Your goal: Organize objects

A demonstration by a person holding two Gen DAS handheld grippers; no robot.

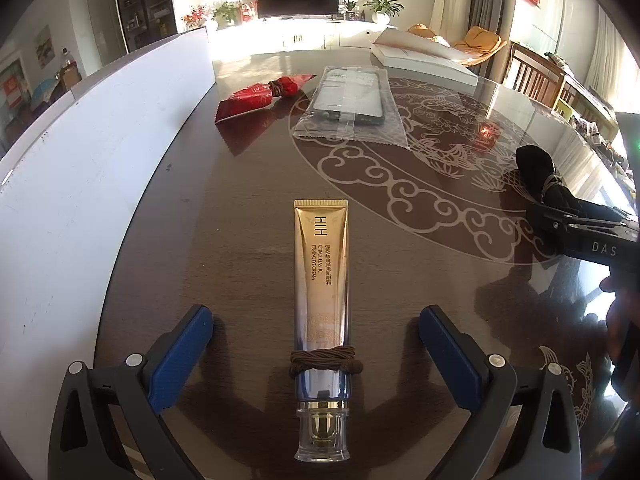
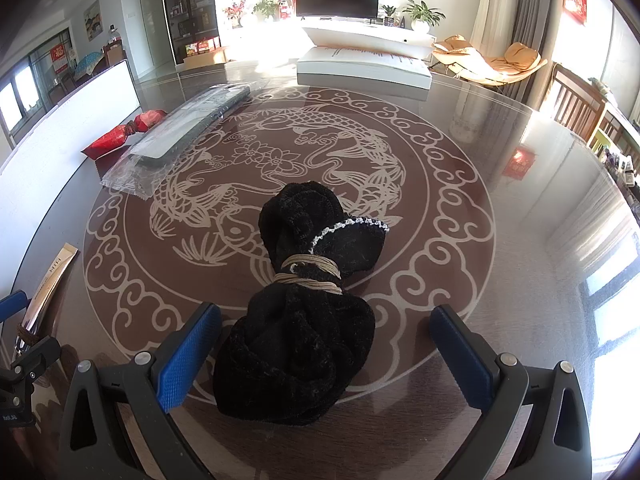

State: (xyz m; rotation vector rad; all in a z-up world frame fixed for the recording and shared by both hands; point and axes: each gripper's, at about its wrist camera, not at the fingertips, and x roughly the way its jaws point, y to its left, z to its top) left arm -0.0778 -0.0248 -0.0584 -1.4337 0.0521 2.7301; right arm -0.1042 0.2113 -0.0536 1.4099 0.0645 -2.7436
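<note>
Table (image 2: 520,280): dark glossy top with a pale fish-and-cloud pattern in a ring at its middle.

Left gripper (image 1: 316,344): wide open, holding nothing. Its blue pads (image 1: 182,354) stand well apart on either side of the cream tube.

Cream tube (image 1: 322,280): gold body shading to silver, clear cap (image 1: 323,436) toward the camera, crimped end pointing away. Lies flat on the table between the left fingers, touching neither. A brown cord (image 1: 324,362) is wound around it near the cap end.

Right gripper (image 2: 326,352): wide open, gripping nothing. Whether the left pad (image 2: 188,354) touches the cloth bundle cannot be told; the right pad sits clear of it.

Cloth bundle (image 2: 304,308): black fuzzy fabric, tied at its waist with a tan cord (image 2: 310,274), a strip of white trim (image 2: 348,226) on the far half. Rests on the patterned ring, its near end between the right fingers.

Red packet (image 1: 260,94): shiny wrapper, bound with a dark cord toward one end, lying on the far left part of the table beside the white board (image 1: 80,168).

Plastic bag (image 1: 352,104): clear, holding a flat dark phone-like item, just right of the red packet.

White box (image 2: 362,64): at the table's far edge.
</note>
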